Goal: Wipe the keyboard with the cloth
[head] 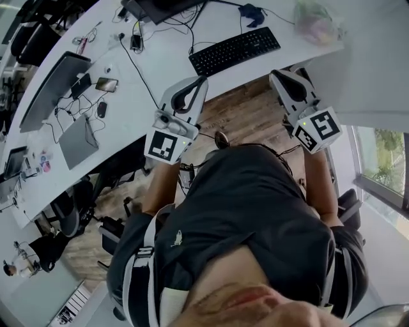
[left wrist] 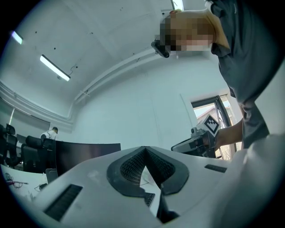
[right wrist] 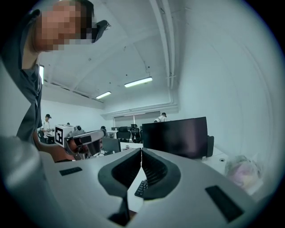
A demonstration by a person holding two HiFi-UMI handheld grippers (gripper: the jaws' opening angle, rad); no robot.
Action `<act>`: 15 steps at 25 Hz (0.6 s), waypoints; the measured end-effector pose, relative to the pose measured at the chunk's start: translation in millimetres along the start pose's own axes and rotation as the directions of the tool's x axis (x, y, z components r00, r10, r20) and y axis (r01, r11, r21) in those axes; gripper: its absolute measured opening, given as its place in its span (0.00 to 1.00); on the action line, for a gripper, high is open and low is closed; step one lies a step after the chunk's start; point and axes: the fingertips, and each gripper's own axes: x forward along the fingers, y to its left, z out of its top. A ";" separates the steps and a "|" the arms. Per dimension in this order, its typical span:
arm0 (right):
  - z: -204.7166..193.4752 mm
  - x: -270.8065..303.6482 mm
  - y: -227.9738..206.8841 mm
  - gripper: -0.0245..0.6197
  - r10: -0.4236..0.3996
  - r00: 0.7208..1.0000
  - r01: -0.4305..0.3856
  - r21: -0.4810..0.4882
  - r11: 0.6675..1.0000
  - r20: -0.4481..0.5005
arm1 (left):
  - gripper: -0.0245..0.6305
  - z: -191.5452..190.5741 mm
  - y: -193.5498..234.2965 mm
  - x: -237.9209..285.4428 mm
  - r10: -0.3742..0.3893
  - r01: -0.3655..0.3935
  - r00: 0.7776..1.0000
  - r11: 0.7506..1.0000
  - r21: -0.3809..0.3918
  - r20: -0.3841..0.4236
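While both tools hang short of the desk, no wiping has begun.

I have the left gripper (head: 199, 82) and the right gripper (head: 276, 75) pressed together at the tips, each pinching nothing, both poised over the floor at the near edge of the white desk (head: 160, 57). The black keyboard (head: 234, 50) lies on that desk just ahead, apart from both tools. No cloth is in either tool. A dark blue crumpled item (head: 251, 13) lies beyond the keyboard and a pale bundle (head: 314, 22) to its right, and I cannot tell which is the cloth. As I judge it, everything is left: fetch the cloth, then wipe the keys.
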 end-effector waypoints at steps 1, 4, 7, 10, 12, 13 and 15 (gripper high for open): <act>-1.9 5.5 -0.3 0.05 -0.001 1.000 0.001 -0.001 1.000 -0.011 | 0.04 -1.4 4.8 0.6 0.001 -0.001 1.000 1.000 -0.010 0.002; -0.6 20.0 -7.9 0.05 -0.006 1.000 0.005 -0.006 1.000 -0.030 | 0.04 -6.8 18.9 5.1 0.003 -0.003 1.000 1.000 -0.027 -0.006; 0.0 33.9 -21.9 0.05 -0.006 0.999 0.006 -0.001 1.000 -0.036 | 0.04 -16.6 30.6 15.9 0.007 -0.008 1.000 0.999 -0.046 -0.023; -5.7 49.0 -38.0 0.05 0.007 0.999 -0.007 0.010 1.000 -0.045 | 0.04 -27.9 41.7 29.6 0.014 -0.016 0.999 0.999 -0.047 -0.050; -7.3 60.8 -51.2 0.05 0.020 0.999 -0.019 0.018 1.000 -0.047 | 0.04 -31.5 51.4 42.9 0.028 -0.031 0.998 0.998 -0.049 -0.058; -8.1 65.9 -57.7 0.05 0.029 0.998 -0.027 0.023 0.999 -0.048 | 0.04 -32.1 55.0 49.9 0.035 -0.038 0.998 0.998 -0.053 -0.060; -8.6 75.6 -72.0 0.05 0.045 0.998 -0.043 0.031 0.999 -0.053 | 0.04 -33.8 60.4 63.5 0.045 -0.049 0.997 0.997 -0.056 -0.070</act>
